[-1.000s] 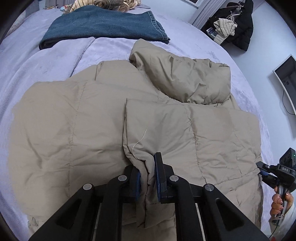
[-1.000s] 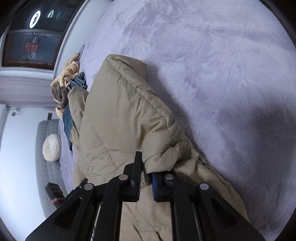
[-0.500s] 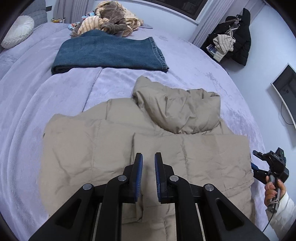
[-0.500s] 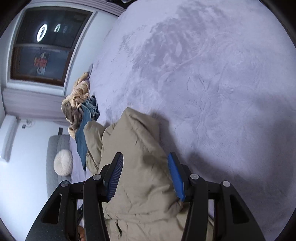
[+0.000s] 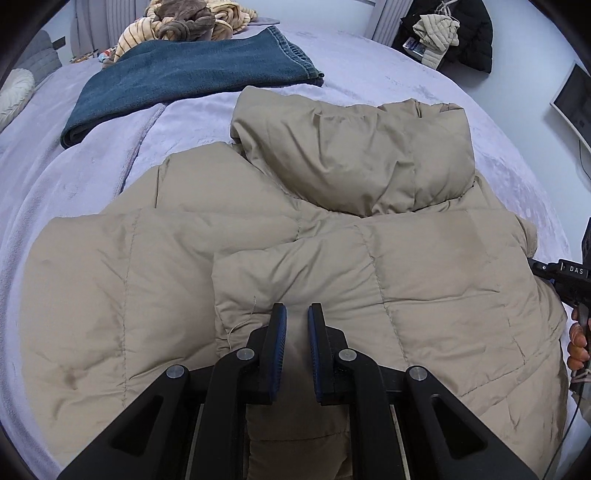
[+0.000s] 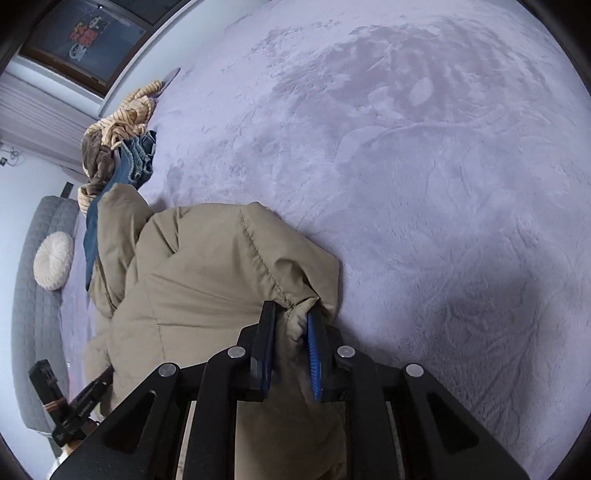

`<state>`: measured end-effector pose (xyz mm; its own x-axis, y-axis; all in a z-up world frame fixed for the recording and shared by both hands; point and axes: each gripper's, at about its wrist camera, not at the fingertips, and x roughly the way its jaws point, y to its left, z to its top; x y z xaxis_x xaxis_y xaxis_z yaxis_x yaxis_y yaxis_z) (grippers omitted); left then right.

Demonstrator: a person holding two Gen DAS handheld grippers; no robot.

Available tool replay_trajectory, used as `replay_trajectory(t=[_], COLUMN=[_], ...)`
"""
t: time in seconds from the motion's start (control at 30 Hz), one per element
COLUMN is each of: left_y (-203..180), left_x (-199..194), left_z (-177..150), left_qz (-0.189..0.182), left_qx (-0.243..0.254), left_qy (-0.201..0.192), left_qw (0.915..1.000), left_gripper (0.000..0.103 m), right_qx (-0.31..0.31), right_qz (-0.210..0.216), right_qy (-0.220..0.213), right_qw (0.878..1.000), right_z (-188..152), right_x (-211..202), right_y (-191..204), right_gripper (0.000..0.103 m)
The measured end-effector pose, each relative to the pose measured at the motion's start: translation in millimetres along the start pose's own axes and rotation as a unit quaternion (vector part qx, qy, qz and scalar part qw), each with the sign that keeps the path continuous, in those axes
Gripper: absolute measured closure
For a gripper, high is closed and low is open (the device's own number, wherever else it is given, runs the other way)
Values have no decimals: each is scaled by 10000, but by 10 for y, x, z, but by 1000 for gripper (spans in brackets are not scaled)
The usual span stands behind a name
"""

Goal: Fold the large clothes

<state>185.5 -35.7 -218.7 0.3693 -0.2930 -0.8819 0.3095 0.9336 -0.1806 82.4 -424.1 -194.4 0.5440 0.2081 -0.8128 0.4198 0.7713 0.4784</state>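
A beige puffer jacket (image 5: 332, 229) lies spread on the lilac bed cover (image 5: 74, 173), hood toward the far side, one sleeve folded across its body. My left gripper (image 5: 296, 314) hovers over the folded sleeve's end, its jaws a narrow gap apart with nothing pinched between them. In the right wrist view my right gripper (image 6: 290, 314) is closed on a bunched edge of the jacket (image 6: 207, 280) at its right side. The right gripper also shows at the right edge of the left wrist view (image 5: 565, 277).
Folded blue jeans (image 5: 192, 74) lie beyond the hood, with a striped brown heap (image 5: 184, 22) behind them. A round white cushion (image 6: 53, 264) sits on a grey sofa (image 6: 29, 332). Dark coats (image 5: 454, 33) hang at the far right. Bare bed cover (image 6: 424, 184) stretches right of the jacket.
My left gripper let go of the sleeve, lifted, then came down close over it again. My right gripper opened, then closed on the jacket's right edge.
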Motion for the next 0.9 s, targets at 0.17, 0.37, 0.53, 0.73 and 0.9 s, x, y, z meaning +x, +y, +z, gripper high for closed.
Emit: replay_trajectory(t=[0.17, 0.37, 0.53, 0.73, 0.9], left_y=[-32, -18, -18, -96, -247], left_x=[-156, -369, -493, -705, -915], left_z=[-10, -134, -254, -378, -481], left_qz=[183, 418, 653, 665, 773], left_qx=[-28, -194, -325, -506, -483], left_qy=[-44, 11, 132, 349, 502], left_qw=[9998, 9989, 9973, 9959, 9946], left_gripper=[89, 89, 89, 89, 88], right_qx=[-395, -869, -985, -686, -425], right_qz=[-553, -915, -1150, -921, -649], right_qy=[-231, -233, -223, 13, 300], right_qw=[9974, 9917, 9882, 9934, 9965], right_z=[-131, -416, -663, -835, -977], right_x=[-228, -577, -776, -1008, -1154], right_y=[167, 272, 279, 270, 291], right_gripper=[78, 72, 71, 70, 57])
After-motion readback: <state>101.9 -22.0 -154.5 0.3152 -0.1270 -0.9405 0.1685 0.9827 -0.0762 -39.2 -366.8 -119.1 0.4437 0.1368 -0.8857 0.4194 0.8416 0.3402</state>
